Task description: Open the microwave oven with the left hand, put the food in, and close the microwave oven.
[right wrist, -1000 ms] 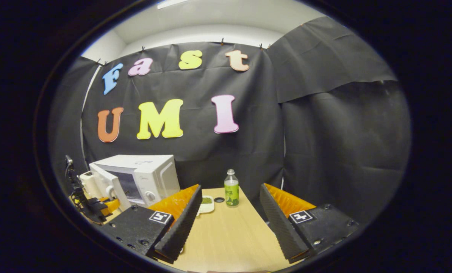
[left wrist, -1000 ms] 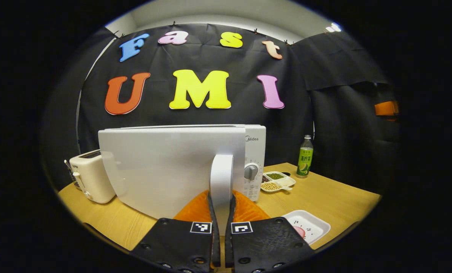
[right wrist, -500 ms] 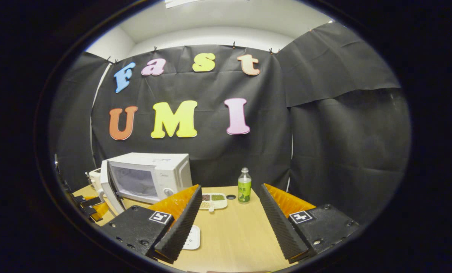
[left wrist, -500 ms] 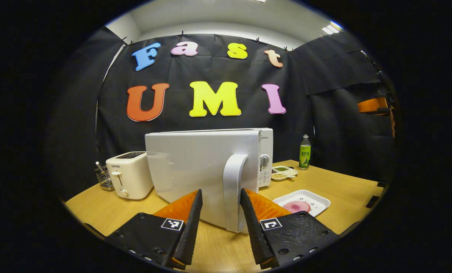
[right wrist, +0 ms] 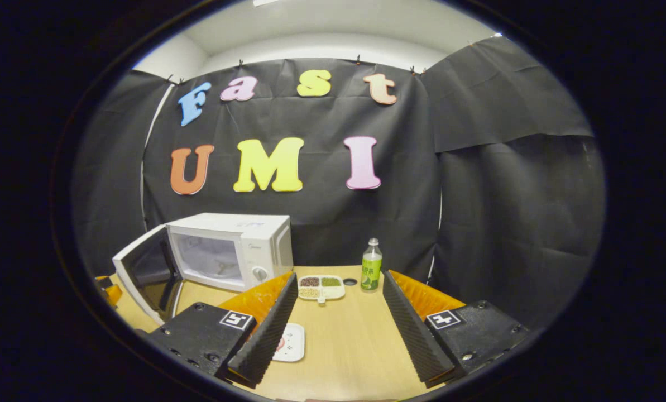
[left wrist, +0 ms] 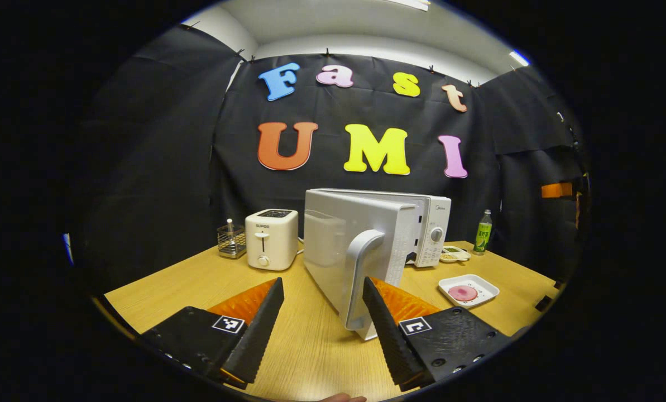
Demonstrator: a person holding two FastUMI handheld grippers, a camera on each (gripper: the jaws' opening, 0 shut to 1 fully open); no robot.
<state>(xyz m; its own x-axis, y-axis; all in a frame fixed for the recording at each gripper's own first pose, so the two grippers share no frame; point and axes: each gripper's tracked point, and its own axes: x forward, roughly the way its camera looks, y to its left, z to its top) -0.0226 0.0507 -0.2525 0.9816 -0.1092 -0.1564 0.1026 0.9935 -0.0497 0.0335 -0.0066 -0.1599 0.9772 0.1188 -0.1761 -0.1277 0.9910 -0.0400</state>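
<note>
The left tool [left wrist: 322,318] stands with its fingers apart, just in front of the handle [left wrist: 360,279] of the microwave door [left wrist: 344,251], not touching it. The right tool [right wrist: 339,318] is also spread wide above the bench [right wrist: 344,346]. The door stands open. The white tray [left wrist: 469,290] with pink food [left wrist: 463,292] lies on the bench right of the microwave [right wrist: 232,248]. Farther back stands a green bottle [right wrist: 371,272].
</note>
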